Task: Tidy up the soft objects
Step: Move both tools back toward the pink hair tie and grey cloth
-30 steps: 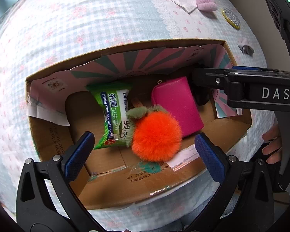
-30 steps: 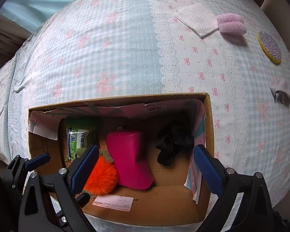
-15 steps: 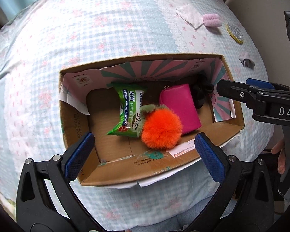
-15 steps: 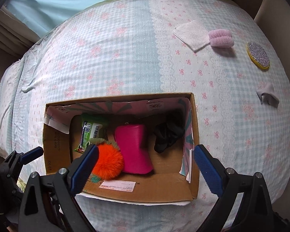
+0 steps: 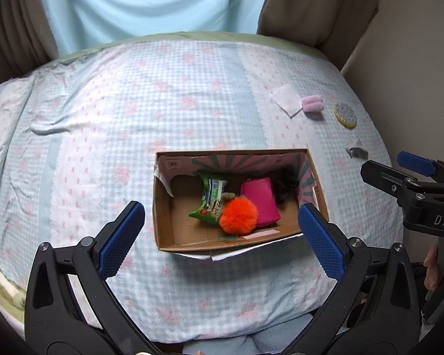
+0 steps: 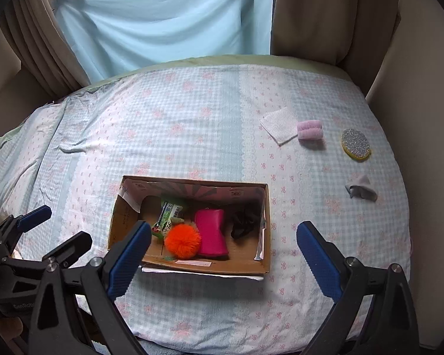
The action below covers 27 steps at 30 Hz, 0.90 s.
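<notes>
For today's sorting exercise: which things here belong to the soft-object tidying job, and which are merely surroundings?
Job: cardboard box, orange pompom, pink pouch, white cloth, pink scrunchie, grey cloth.

Surroundings: bedsheet, blue curtain.

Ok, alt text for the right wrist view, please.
An open cardboard box on a checked bedspread holds an orange pompom, pink pouch, green wipes packet and black item. The right tongs hang open; four small items lie right.
</notes>
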Tool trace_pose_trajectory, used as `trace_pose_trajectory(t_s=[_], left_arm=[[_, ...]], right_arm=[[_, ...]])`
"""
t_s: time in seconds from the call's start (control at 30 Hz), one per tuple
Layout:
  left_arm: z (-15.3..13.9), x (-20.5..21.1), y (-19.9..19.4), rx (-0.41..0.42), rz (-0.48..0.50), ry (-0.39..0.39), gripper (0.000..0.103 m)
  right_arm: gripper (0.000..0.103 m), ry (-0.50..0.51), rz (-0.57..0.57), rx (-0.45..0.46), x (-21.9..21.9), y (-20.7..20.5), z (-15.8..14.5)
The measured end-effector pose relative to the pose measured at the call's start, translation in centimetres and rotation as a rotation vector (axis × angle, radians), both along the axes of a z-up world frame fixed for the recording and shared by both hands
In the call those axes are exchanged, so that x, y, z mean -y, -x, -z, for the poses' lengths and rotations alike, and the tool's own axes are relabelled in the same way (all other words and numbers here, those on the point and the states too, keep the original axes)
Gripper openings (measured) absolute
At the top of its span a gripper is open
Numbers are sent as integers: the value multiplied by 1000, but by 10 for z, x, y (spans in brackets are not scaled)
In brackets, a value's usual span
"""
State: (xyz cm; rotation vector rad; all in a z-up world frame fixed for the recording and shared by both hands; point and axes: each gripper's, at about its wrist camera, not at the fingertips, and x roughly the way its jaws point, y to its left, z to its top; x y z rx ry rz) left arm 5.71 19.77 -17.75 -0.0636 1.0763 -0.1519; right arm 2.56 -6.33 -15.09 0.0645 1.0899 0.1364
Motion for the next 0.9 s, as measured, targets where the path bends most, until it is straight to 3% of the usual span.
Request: trace_pose_trajectory(t_s=[0.23, 0.5, 0.9], left_arm=[[-43, 1, 19, 69, -63, -41, 103], [-73, 20, 20, 148, -60, 19, 103], [-83, 130, -15, 191, -108, -26, 103]], right_arm=[[98, 20, 66, 85, 22, 26, -37], [98, 39, 175, 179, 71, 48, -60], [98, 22, 238, 248, 200, 28, -50]])
